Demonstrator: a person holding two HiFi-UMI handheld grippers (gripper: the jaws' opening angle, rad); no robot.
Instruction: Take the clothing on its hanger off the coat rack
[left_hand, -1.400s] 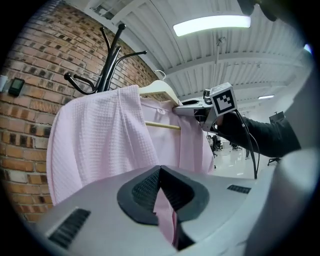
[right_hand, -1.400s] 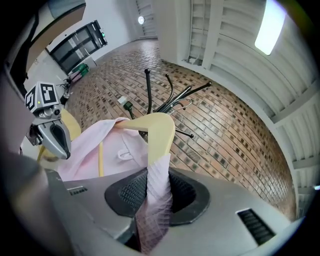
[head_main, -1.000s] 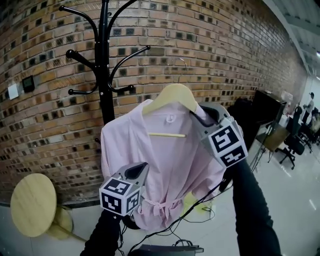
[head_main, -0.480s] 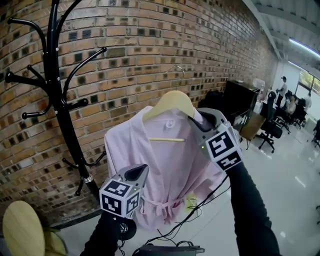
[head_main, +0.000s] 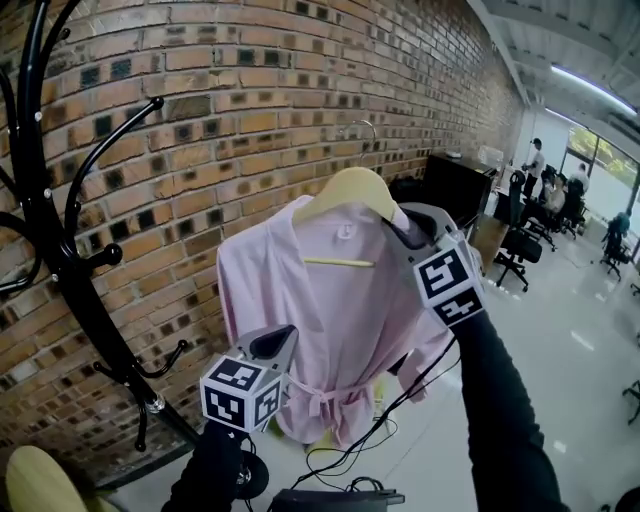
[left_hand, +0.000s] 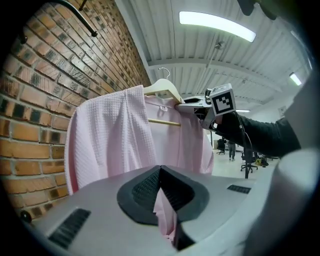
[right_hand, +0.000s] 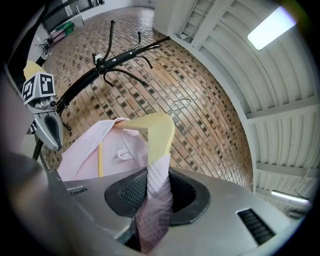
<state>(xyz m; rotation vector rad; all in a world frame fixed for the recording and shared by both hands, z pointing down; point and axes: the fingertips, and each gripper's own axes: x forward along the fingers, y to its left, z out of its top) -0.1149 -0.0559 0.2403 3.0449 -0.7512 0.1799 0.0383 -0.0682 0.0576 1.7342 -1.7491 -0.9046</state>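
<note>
A pink robe (head_main: 330, 320) hangs on a pale wooden hanger (head_main: 345, 190), whose wire hook (head_main: 362, 128) is free in the air before the brick wall. My right gripper (head_main: 398, 228) is shut on the hanger's right arm through the robe's shoulder; in the right gripper view the covered arm (right_hand: 155, 195) sits between the jaws. My left gripper (head_main: 280, 345) is shut on a fold of the robe (left_hand: 162, 200) low on its left side. The black coat rack (head_main: 60, 260) stands apart at the far left, with nothing on its hooks that show.
The brick wall (head_main: 250, 90) runs behind the robe. A round wooden stool (head_main: 40, 485) shows at the bottom left, and black cables (head_main: 340, 460) lie on the floor below the robe. A dark cabinet (head_main: 455, 185), office chairs and people (head_main: 535, 165) are at the far right.
The robe on its hanger has come away from the rack, which now lies far to the left of the head view. Both grippers keep the same hold.
</note>
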